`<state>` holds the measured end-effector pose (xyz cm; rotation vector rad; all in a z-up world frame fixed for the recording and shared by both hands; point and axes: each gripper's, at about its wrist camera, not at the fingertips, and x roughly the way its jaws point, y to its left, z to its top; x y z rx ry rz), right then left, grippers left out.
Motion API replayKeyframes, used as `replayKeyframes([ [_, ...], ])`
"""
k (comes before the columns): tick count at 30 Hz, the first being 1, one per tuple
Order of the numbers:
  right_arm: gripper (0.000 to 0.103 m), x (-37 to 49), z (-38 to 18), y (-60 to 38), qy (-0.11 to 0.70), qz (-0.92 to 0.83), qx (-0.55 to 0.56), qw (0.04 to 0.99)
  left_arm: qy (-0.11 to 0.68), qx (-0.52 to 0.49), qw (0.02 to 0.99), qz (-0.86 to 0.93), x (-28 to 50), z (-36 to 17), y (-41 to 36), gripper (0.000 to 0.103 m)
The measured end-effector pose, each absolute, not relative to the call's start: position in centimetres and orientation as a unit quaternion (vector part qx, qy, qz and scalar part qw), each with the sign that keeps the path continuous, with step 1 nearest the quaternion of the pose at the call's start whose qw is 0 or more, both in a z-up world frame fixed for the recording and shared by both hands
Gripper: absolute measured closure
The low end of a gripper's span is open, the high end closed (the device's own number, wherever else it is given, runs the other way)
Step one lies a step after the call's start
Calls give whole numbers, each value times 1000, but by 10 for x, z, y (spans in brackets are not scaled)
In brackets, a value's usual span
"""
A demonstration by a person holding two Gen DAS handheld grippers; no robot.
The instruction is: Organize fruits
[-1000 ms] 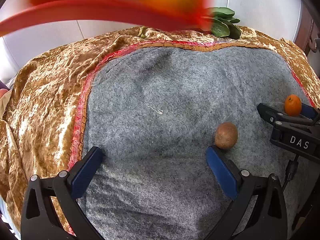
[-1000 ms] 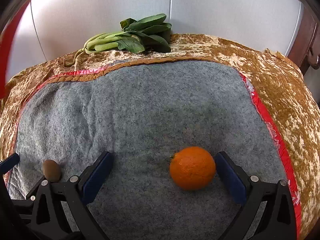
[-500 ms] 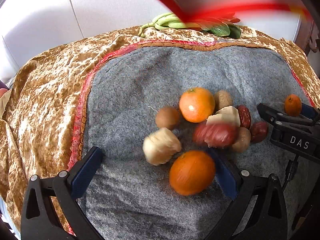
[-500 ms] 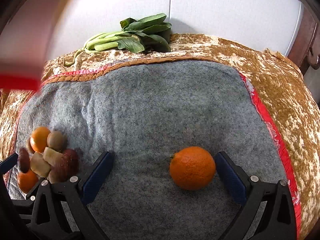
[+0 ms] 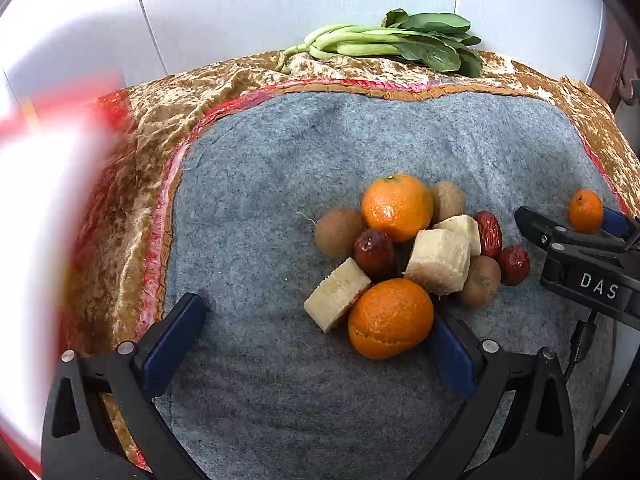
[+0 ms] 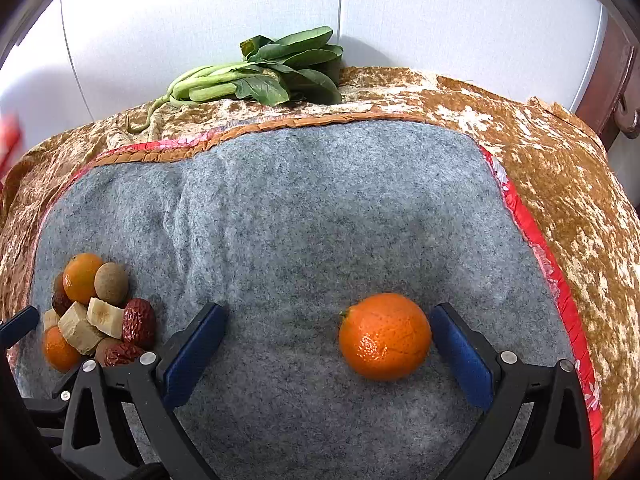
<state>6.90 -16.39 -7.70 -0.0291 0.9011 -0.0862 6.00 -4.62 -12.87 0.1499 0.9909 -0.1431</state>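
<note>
The left hand-held gripper [image 5: 310, 338] hung released over the grey felt mat [image 5: 260, 220] on the desk, its blue pads spread wide and grasping nothing. Just ahead of it and toward its right pad lay the fruit pile [image 5: 408, 256], all pieces touching or nearly so: a near orange [image 5: 391, 319] resting against the tip of the right pad, a far orange [image 5: 397, 207] behind it, pale banana chunks [image 5: 438, 261], dark red dates [image 5: 374, 255] and brown kiwis [image 5: 338, 231]. A blurred red-and-white shape [image 5: 44, 216] filled the space to the gripper's left; what it was could not be told.

The right hand-held gripper [image 6: 326, 354] was likewise released and held nothing. A lone orange [image 6: 385, 336] sat on the mat between its fingers, close beside the right pad but seemingly not yet pinched. The pile lay well off to this gripper's left. A bunch of leafy greens [image 6: 276, 74] lay far ahead at the back edge of the gold cloth [image 6: 540, 168].

Judged from this, sorting had barely begun: the fruit was heaped unsorted, and the step in hand looked to be the first pick. The right gripper needed only to close squarely on the lone orange. The left one would need to shift right and centre on one piece, since closing where it was risked nudging the pile and rolling the round fruit apart.
</note>
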Motion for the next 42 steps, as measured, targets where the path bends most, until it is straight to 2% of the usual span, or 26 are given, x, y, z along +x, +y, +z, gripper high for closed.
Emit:
replayKeyframes([
  [24,1,71,-76,-159,452,-53,-17,890,493,76,863,-87,64,-126,-46,0],
  [27,3,71,-60,-171,475,-25,25,879,494,81,858,-116,62,-117,-39,1],
  [28,6,69,-51,-177,468,-15,44,882,487,72,862,-119,59,-113,-33,2],
  [33,5,45,6,-197,407,44,107,906,438,73,889,-112,32,-79,-9,2],
  [38,5,50,10,-178,452,153,136,868,406,30,906,-115,7,-58,19,2],
  [42,6,46,-5,-142,494,182,94,845,407,67,902,-127,2,-62,12,2],
])
